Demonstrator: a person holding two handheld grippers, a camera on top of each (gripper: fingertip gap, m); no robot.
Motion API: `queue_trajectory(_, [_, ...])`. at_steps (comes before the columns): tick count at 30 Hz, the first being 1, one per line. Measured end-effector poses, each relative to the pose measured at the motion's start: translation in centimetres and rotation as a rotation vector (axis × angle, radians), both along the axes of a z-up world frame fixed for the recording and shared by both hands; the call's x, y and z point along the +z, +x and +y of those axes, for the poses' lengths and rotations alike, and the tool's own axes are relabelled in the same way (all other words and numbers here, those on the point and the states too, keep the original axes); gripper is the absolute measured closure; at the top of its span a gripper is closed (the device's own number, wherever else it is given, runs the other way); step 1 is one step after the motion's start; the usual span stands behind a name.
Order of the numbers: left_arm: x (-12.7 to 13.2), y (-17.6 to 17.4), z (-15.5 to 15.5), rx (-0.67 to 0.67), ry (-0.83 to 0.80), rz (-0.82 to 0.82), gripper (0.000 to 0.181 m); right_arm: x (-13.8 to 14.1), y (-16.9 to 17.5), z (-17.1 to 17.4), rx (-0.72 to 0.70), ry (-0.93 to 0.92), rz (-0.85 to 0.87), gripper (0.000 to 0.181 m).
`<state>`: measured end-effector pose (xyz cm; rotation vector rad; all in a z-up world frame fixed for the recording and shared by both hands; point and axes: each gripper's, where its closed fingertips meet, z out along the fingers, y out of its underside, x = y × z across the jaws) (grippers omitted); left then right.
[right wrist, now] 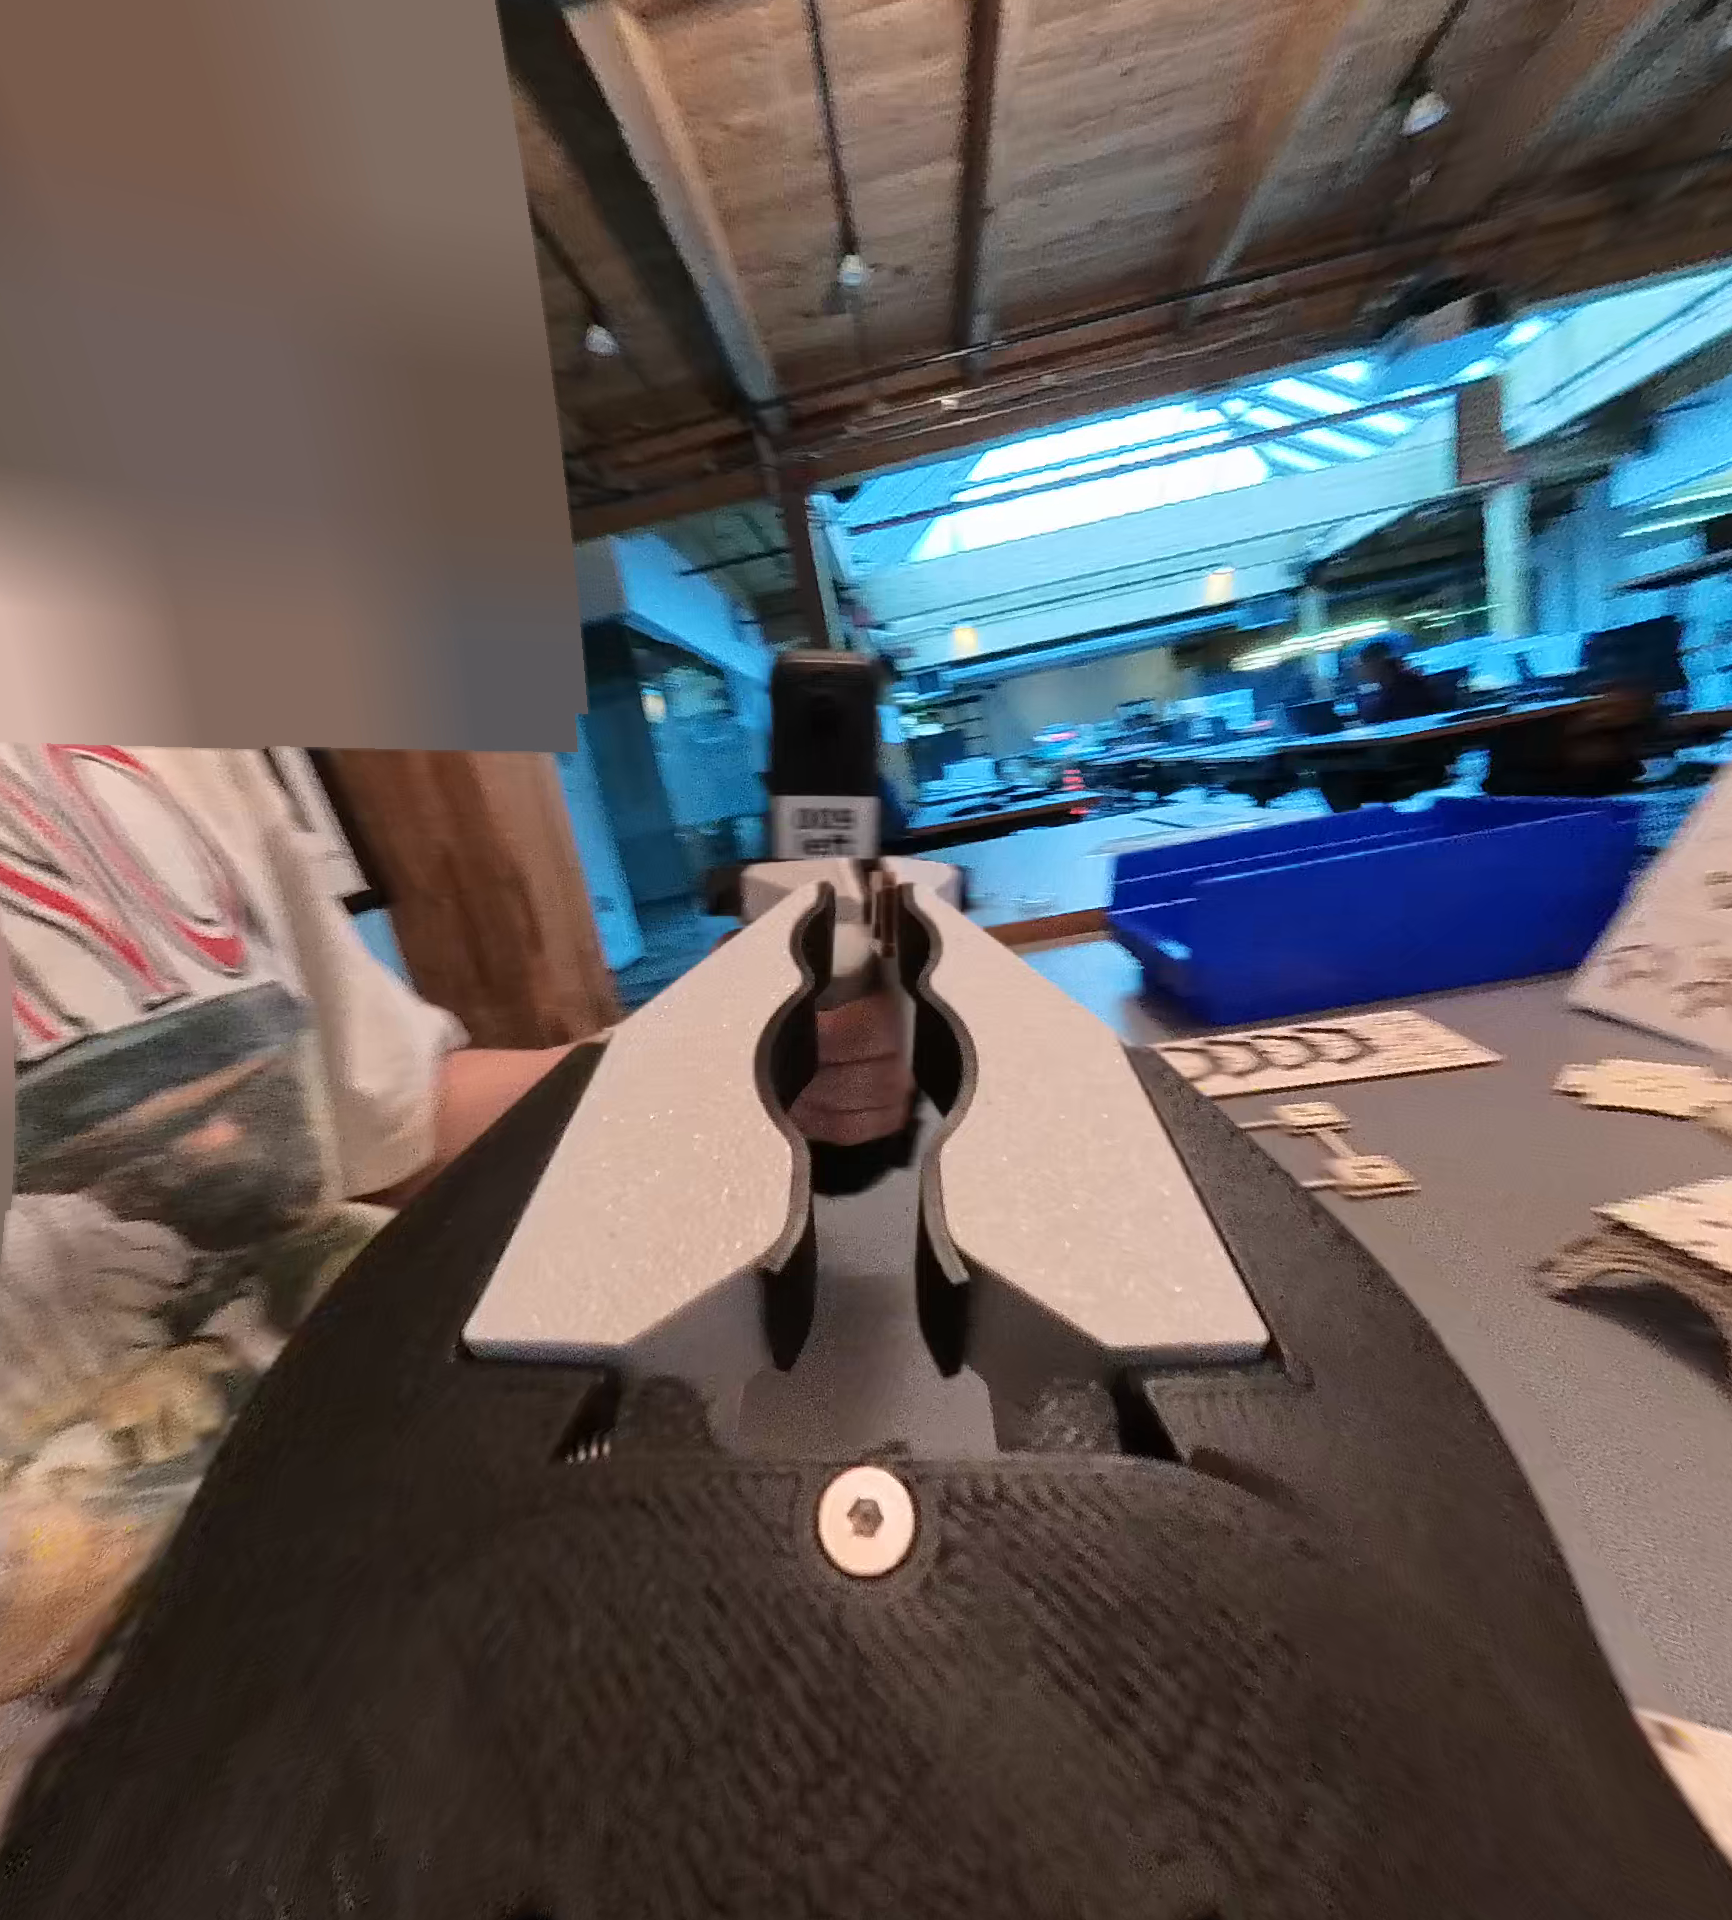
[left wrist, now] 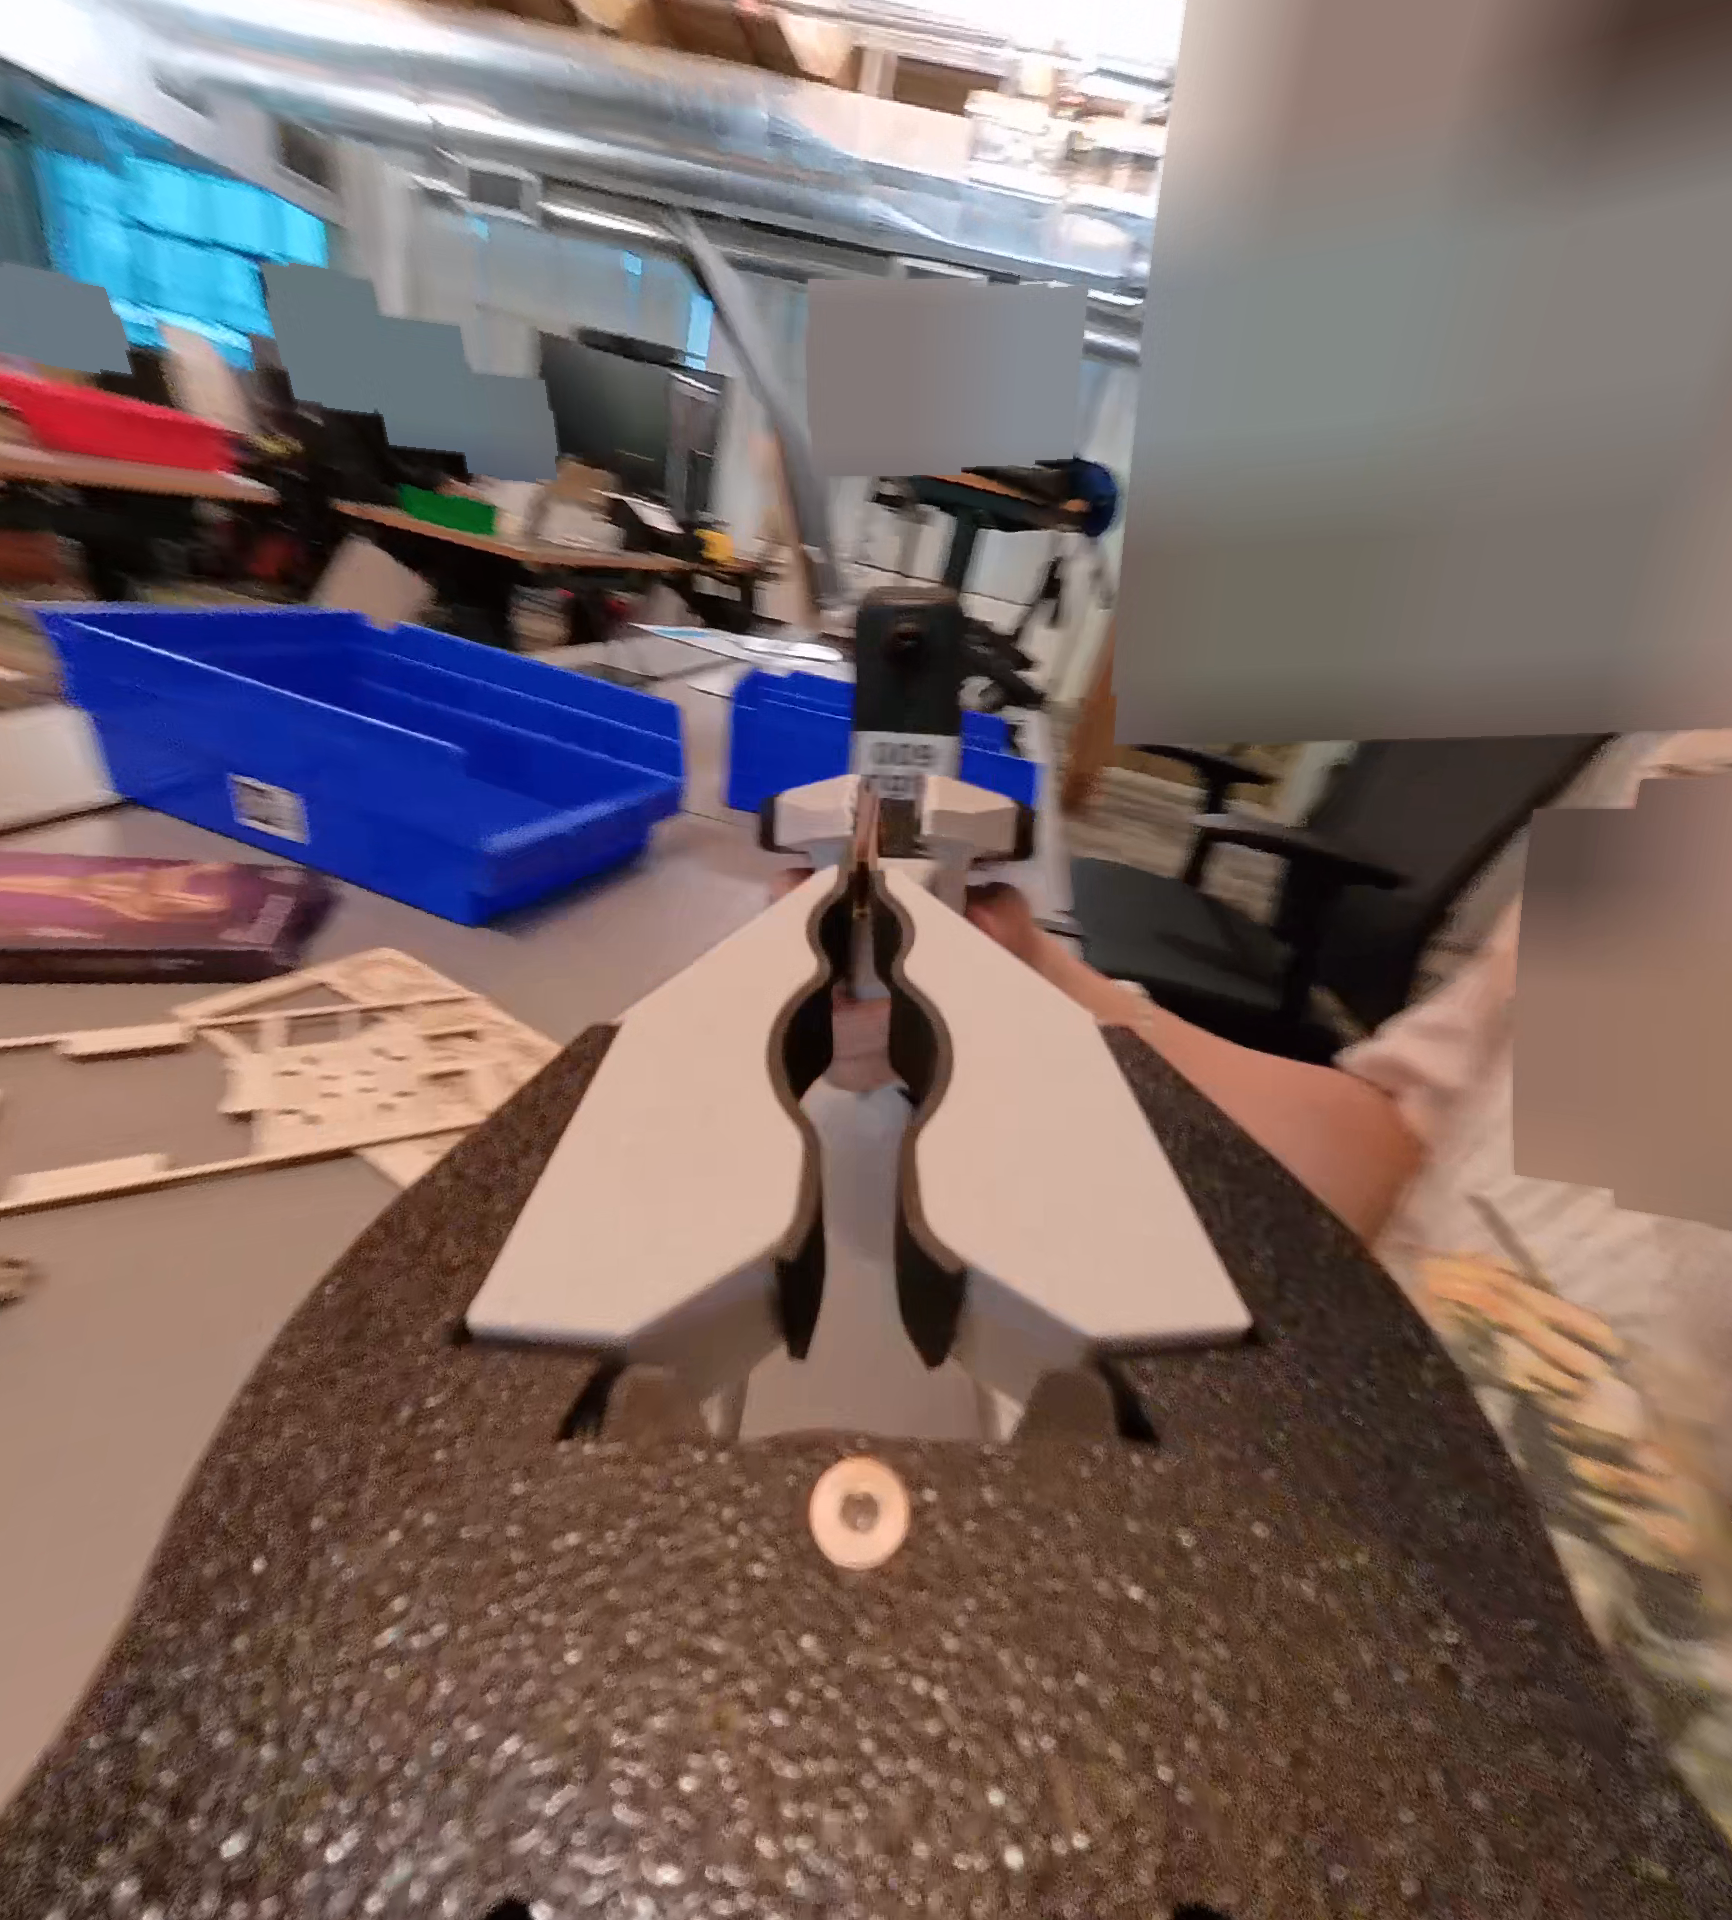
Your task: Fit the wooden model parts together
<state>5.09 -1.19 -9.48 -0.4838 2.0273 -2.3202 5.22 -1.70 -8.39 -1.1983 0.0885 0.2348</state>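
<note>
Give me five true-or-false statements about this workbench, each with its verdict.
1. The left gripper and the right gripper point at each other, tips nearly meeting. True.
2. The nearest bin is green. False: the bin is blue.
3. A purple box lies flat on the table behind a cut-out wooden sheet. True.
4. The right gripper holds the part-built wooden model. False: the part-built wooden model rests on the table, apart from it.
5. The left gripper's jaws gape wide. False: they are nearly closed on a thin wooden part.
</note>
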Motion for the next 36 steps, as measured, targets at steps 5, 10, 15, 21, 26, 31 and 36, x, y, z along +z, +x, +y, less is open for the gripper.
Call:
queue_trajectory(5, [-0.6,-1.5,0.2,-0.253,0.0,0.139,0.181,-0.6,-1.8,0.0,0.229,0.037,0.097,0.177])
queue_trajectory(10, [-1.3,-1.0,0.3,-0.299,0.013,0.205,0.181,-1.7,-1.8,0.1,0.294,0.025,0.16,0.177])
queue_trajectory(15, [-1.4,-0.5,0.3,-0.295,-0.017,0.229,0.181,-2.0,-1.0,0.0,0.268,0.03,0.189,0.178])
queue_trajectory(21, [-1.5,-0.1,0.6,-0.283,-0.02,0.241,0.181,-2.2,-0.8,0.3,0.248,0.026,0.192,0.178])
queue_trajectory(26, [-1.6,-0.4,0.8,-0.322,-0.037,0.268,0.181,-2.4,-1.1,0.5,0.288,0.022,0.204,0.179])
queue_trajectory(31, [-1.0,-0.6,1.1,-0.385,-0.133,0.327,0.181,-2.0,-1.3,0.7,0.386,0.08,0.31,0.179])
queue_trajectory(36, [-0.2,0.9,1.6,-0.325,-0.231,0.346,0.181,-1.2,0.5,1.2,0.424,0.222,0.512,0.179])
